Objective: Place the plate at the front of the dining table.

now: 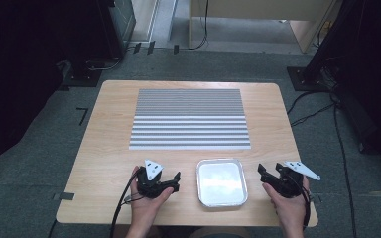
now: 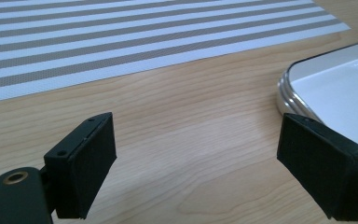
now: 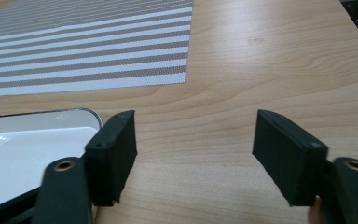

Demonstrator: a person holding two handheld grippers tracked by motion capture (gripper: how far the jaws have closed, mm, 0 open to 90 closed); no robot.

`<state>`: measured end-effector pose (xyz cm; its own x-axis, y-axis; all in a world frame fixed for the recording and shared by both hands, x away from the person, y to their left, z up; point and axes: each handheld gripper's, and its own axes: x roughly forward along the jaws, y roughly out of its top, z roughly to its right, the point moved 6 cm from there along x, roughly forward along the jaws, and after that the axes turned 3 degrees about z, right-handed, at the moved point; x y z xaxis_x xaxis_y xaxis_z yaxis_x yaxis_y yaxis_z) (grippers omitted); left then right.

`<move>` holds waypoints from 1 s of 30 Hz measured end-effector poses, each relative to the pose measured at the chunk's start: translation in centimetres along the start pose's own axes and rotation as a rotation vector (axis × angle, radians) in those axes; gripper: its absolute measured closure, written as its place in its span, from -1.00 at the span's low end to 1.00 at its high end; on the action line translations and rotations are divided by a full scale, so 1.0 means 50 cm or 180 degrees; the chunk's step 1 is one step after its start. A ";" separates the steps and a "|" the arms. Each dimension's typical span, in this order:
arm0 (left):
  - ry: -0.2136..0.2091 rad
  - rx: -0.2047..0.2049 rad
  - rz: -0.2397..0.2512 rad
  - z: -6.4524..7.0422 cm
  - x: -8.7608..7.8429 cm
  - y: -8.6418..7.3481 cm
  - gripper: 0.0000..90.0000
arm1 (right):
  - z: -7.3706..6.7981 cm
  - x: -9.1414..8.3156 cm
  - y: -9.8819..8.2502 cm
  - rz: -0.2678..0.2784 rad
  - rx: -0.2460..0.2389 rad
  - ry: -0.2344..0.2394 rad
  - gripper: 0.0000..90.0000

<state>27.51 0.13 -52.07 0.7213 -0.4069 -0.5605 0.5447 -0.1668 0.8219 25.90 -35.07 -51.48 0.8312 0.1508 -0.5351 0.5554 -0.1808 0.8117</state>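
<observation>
Scene: a light wooden table (image 1: 109,148) seen from above, with a person's two hands coming in from its near edge, each holding a black two-jaw gripper.
Tray: a shallow silver metal tray (image 1: 222,182) with rounded corners and a white, shiny inside lies flat near the middle of the table's near edge, between the two grippers. Nothing lies in it.
Tray in the gripper views: its rounded corner shows at the right in the left gripper view (image 2: 303,74) and at the lower left in the right gripper view (image 3: 32,140).
Placemat: a grey and white striped placemat (image 1: 190,119) lies flat in the middle of the table, beyond the tray and apart from it, reaching toward the far edge.
Left gripper: the left gripper (image 1: 171,181) sits near the table's near edge, just beside the tray's left side, pointing toward the tray.
Left jaws: spread wide with only bare wood between them; one jaw stands close to the tray's rim, and contact cannot be told.
Right gripper: the right gripper (image 1: 270,173) sits toward the near right corner, near the tray's right side and apart from it.
Right jaws: spread apart over bare wood, pinching nothing.
</observation>
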 end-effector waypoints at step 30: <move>-0.0527 0.0072 -0.0201 0.128 0.050 -0.003 -0.20 | -0.049 0.012 -0.022 -0.0133 -0.0113 0.0417 0.30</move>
<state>26.48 -6.61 -52.93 0.6046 -0.5369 -0.5883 0.5755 -0.2162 0.7887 25.72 -32.40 -52.15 0.7957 0.2834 -0.5354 0.5862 -0.1376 0.7984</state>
